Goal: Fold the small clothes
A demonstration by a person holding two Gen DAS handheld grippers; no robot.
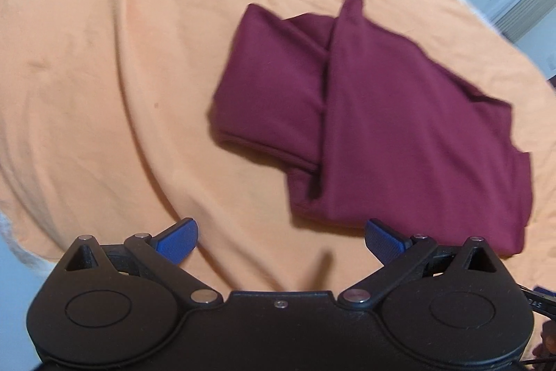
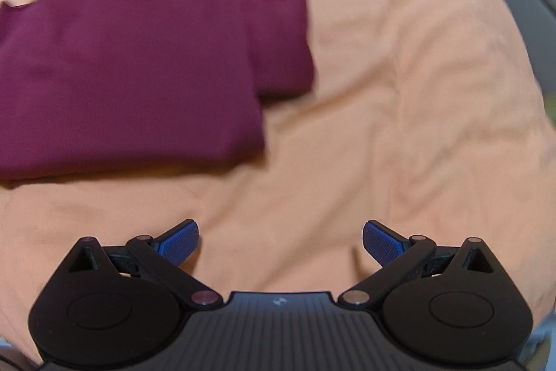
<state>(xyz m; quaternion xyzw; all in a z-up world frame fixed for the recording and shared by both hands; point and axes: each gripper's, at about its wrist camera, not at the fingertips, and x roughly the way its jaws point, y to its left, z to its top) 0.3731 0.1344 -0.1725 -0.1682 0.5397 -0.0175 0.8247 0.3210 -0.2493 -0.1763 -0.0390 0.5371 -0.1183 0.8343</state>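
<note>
Lying folded on the orange bedsheet (image 1: pixel 104 75), the maroon garment (image 1: pixel 365 127) is looking nearly done, so the left gripper (image 1: pixel 280 240) and right gripper (image 2: pixel 280 240) are hovering wide and empty beside it

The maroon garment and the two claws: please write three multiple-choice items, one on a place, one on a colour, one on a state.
1. In the left wrist view, the maroon garment lies
A. ahead and to the right
B. ahead and to the left
C. between the pads

2. The sheet under it is
A. white
B. orange
C. green

3. The left claw and right claw are
A. both shut on cloth
B. one open, one shut
C. both open, holding nothing

Key: 1 A, it fills the right half; 2 B, peach-orange fabric all around; 3 C, blue pads stand wide apart.
</note>
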